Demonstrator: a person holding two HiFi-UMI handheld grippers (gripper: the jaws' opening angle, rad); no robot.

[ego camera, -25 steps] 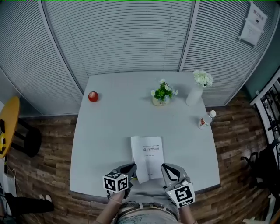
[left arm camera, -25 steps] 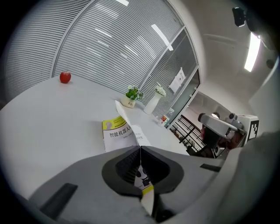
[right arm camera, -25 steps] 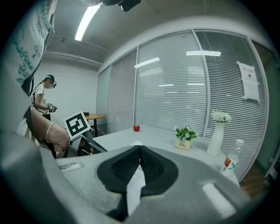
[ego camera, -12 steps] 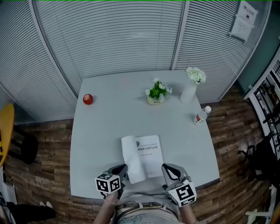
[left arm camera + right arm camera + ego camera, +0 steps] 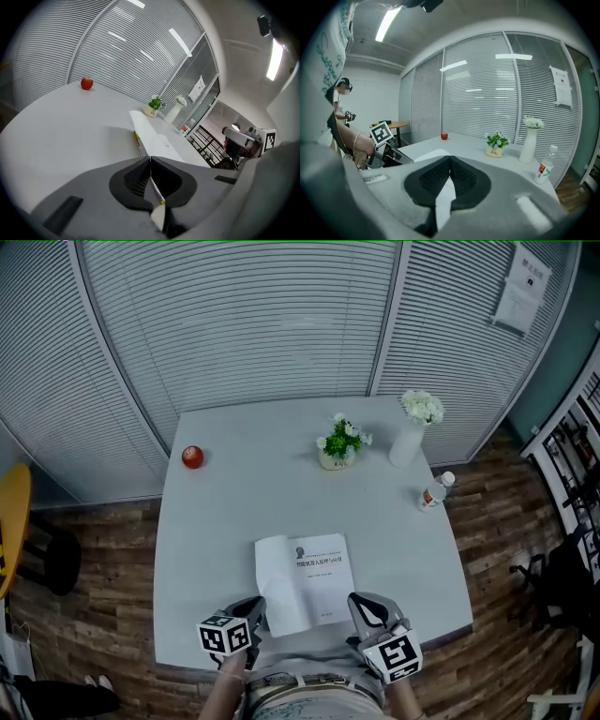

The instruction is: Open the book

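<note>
Sitting far left: apple [image 5: 192, 457] on the tabletop [image 5: 216, 540], well apart from the rest.
Left gripper [image 5: 253, 610]: jaws pinched on the book's cover at its near edge.
Book [image 5: 319, 573]: flat by the near tabletop edge; cover raised, leaning left.
Plant [image 5: 342, 440]: far side, small pot.
Right gripper [image 5: 364, 610]: jaws closed together, just beside the book's near right corner.
Vase [image 5: 411, 442]: white flowers, right of plant.
Bottle [image 5: 433, 493]: near right edge.
</note>
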